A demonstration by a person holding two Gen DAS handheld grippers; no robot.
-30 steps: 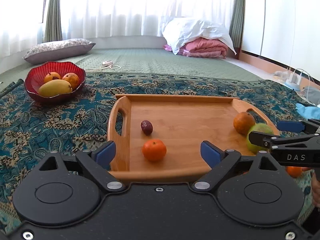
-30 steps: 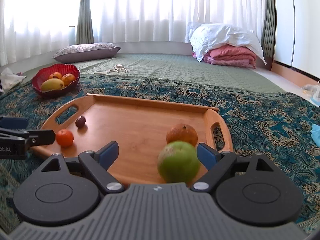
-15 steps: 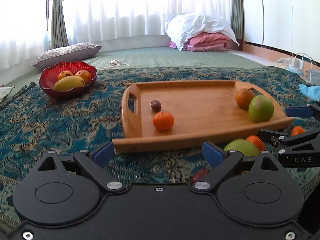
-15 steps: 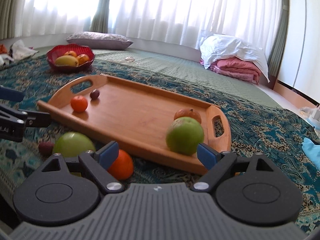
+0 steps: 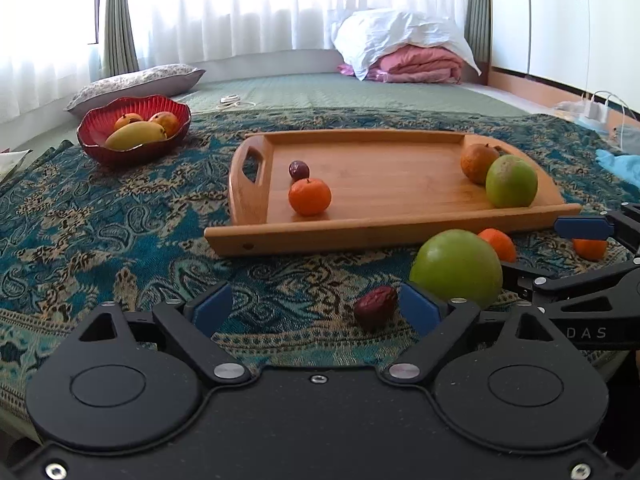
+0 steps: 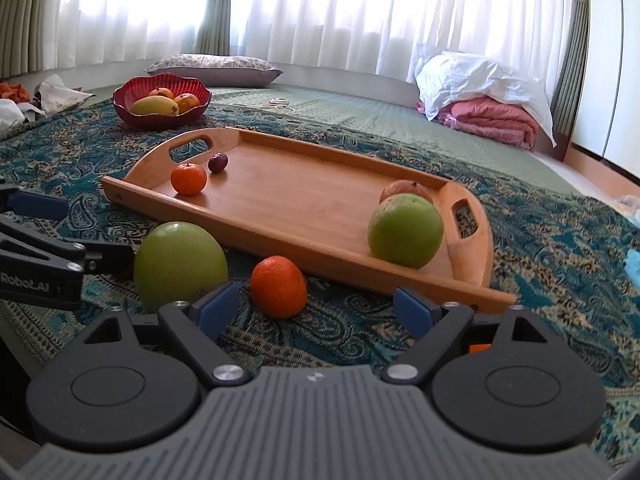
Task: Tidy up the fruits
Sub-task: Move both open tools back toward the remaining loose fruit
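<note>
The left gripper (image 5: 316, 308) is closing, with nothing between its jaws; a red date (image 5: 375, 307) lies just inside its right pad. The right gripper (image 6: 316, 310) stands open and empty near an orange (image 6: 279, 286). A green fruit (image 6: 180, 266) lies beside the wooden tray (image 5: 380, 232).

From my station I list the room. Window wall: white sheer curtains (image 6: 320, 12), brightly backlit, with grey-green drapes (image 5: 116, 20) beside them. Floor: green quilted mat (image 5: 340, 94), overlaid nearer me by a teal paisley rug (image 5: 100, 216). On the mat: one patterned pillow (image 6: 212, 66) by the window; one white pillow (image 6: 476, 76) on top of a folded pink blanket (image 6: 496, 122); a white cable (image 5: 234, 100). Right side: white panels (image 5: 568, 20) above a wooden skirting.
</note>
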